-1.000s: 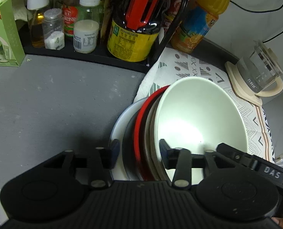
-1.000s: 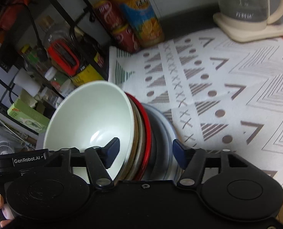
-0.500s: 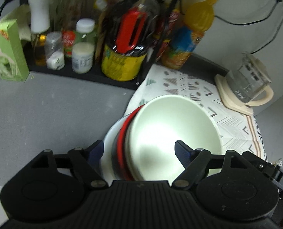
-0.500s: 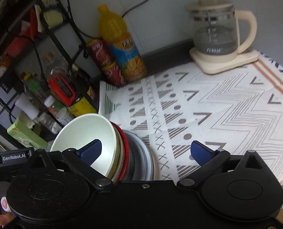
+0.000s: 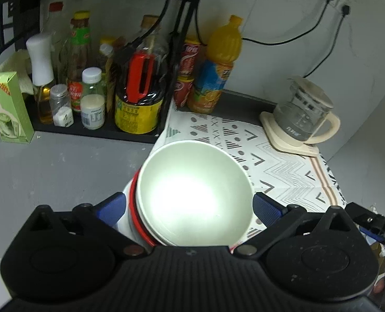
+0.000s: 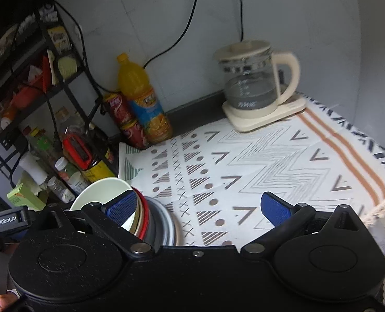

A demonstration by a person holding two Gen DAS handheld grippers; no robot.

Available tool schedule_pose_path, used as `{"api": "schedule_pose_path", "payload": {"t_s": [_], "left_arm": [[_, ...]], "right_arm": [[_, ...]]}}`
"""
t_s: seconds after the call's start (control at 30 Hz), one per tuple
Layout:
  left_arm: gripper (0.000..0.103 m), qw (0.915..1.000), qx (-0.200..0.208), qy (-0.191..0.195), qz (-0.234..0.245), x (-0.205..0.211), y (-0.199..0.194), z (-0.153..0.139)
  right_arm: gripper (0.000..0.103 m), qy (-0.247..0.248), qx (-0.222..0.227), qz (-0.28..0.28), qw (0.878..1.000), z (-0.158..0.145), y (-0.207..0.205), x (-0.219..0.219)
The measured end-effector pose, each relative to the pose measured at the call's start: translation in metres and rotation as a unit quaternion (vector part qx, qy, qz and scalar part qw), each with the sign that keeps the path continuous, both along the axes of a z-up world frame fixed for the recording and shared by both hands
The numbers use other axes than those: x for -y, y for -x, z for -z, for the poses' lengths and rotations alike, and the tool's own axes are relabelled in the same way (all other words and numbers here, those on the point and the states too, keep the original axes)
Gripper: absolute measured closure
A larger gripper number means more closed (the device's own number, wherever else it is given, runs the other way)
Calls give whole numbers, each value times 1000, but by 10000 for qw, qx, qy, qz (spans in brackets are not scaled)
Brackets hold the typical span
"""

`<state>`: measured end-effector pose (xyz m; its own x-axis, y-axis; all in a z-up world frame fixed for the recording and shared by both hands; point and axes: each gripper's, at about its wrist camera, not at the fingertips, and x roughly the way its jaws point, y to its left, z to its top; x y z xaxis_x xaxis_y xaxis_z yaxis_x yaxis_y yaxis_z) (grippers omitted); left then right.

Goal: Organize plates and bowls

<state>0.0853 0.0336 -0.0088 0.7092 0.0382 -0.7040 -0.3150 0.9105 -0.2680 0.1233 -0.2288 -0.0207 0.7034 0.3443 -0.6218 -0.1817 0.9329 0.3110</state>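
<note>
The left hand-held gripper [image 5: 187, 205] is spread wide, its blue pads either side of the pale green bowl [image 5: 195, 192] without touching it. That bowl tops a stack of plates [image 6: 161, 223] on the desk [image 5: 57, 169]. The right hand-held gripper [image 6: 197, 206] is also wide open and empty, with the stack beside its left finger.

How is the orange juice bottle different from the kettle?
The bottle is tall, narrow and orange with a blue label; the kettle is squat, clear glass with a cream handle. The bottle stands on the dark counter, the kettle on a cream base. Both are upright by the wall.
</note>
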Motion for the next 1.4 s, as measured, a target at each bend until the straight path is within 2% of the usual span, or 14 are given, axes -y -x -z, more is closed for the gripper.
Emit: {"api": "schedule_pose_path", "payload": {"t_s": [0.33,0.6,0.93,1.03,1.27,1.4], "left_arm": [[1,9985,338,-310,298,21,31,-17],[1,9963,541,-481,457,29,64,-23],[1,9951,601,-559,543,29,107,-20],[1,9954,608,-474,562,31,117,-18],[1,9940,704,-619,562,38,135,-24],[1,9923,694,-862,553,45,141,-26]], "right_arm": [[1,163,433,216,9987,-19,36,29],[1,128,634,134,9978,-24,67,42],[1,195,728,-38,9972,-30,100,41],[1,344,728,75,9967,-30,111,35],[1,600,829,-110,9947,-30,140,24],[1,657,851,-135,9941,-32,151,25]]}}
